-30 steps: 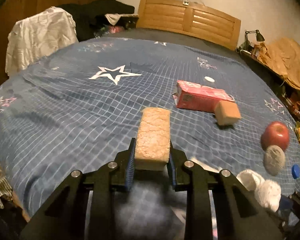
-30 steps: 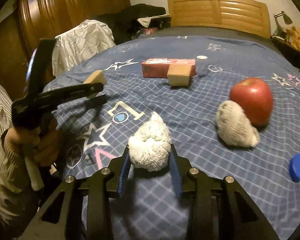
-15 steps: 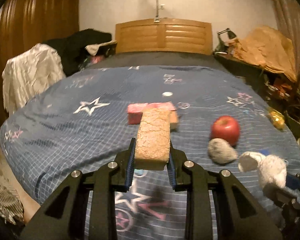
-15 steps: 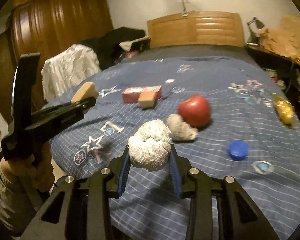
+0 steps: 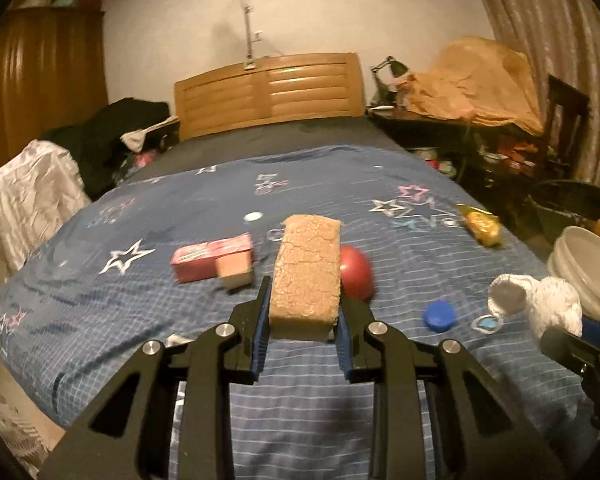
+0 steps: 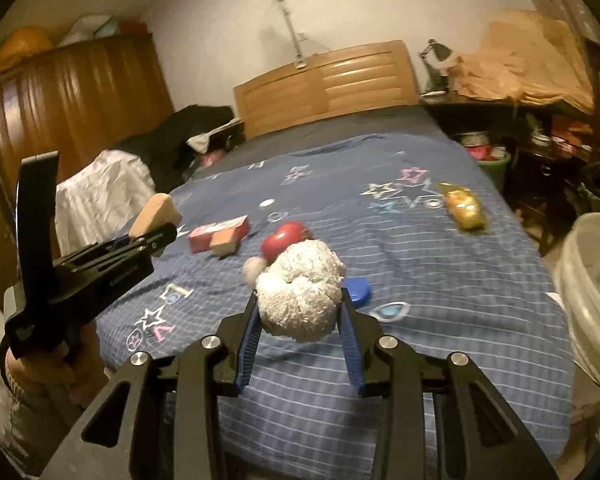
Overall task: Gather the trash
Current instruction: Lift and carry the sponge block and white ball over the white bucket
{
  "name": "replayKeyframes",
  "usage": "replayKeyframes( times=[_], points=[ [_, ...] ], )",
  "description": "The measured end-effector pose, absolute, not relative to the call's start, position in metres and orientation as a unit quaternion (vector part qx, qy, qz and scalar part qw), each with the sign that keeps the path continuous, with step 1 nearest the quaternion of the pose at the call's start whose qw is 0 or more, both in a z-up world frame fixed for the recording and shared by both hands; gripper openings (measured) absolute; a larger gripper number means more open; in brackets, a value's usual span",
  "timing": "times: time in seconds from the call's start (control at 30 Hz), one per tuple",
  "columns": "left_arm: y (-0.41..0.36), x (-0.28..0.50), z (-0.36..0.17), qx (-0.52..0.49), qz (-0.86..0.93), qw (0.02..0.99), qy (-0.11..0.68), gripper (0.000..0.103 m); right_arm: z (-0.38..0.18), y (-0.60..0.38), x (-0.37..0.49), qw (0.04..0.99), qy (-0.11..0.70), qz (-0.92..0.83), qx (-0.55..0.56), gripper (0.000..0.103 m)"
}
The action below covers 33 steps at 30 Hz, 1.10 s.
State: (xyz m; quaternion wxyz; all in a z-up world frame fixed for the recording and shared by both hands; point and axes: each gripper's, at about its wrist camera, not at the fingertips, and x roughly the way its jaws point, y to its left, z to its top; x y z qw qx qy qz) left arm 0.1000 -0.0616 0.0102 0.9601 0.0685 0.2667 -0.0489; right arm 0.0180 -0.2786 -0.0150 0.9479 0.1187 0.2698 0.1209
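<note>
Blue star-print bedspread (image 5: 100, 320) holds apple (image 5: 356, 276), pink carton (image 5: 208, 256), cap (image 5: 440, 316); left gripper (image 5: 305, 312) clamps sponge (image 5: 306, 276), right gripper (image 6: 300, 320) clamps white wad (image 6: 300, 288), both near bed's right edge beside white bucket (image 6: 592, 292); neither yet binned.

A home bedroom: bed (image 5: 284, 420) with wooden headboard (image 5: 268, 92), wardrobe (image 6: 76, 104), bedside lamp (image 5: 392, 70).

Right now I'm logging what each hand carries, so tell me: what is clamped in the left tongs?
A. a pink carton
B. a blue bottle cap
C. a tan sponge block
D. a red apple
C: the left tongs are closed on a tan sponge block, which stands up between their blue pads, while the red apple, blue bottle cap and pink carton lie on the bed behind.
</note>
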Motion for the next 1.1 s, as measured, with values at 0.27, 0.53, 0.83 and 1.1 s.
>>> replayKeyframes(
  times=[0.27, 0.53, 0.83, 1.1],
  points=[
    [-0.111, 0.092, 0.012, 0.091, -0.088, 0.957, 0.261, 0.026, -0.014, -0.323, -0.005, 0.954, 0.252, 0.084, 0.141, 0.038],
    [-0.158, 0.087, 0.013, 0.109, -0.123, 0.951, 0.261, 0.026, -0.015, -0.368, -0.023, 0.957, 0.238, 0.045, 0.161, 0.038],
    [-0.218, 0.087, 0.017, 0.122, -0.178, 0.941, 0.261, 0.026, -0.006, -0.428, -0.048, 0.962, 0.212, -0.017, 0.173, 0.038],
    [-0.282, 0.087, 0.015, 0.137, -0.240, 0.924, 0.263, 0.026, 0.010, -0.494, -0.075, 0.964, 0.188, -0.093, 0.164, 0.038]
  ],
)
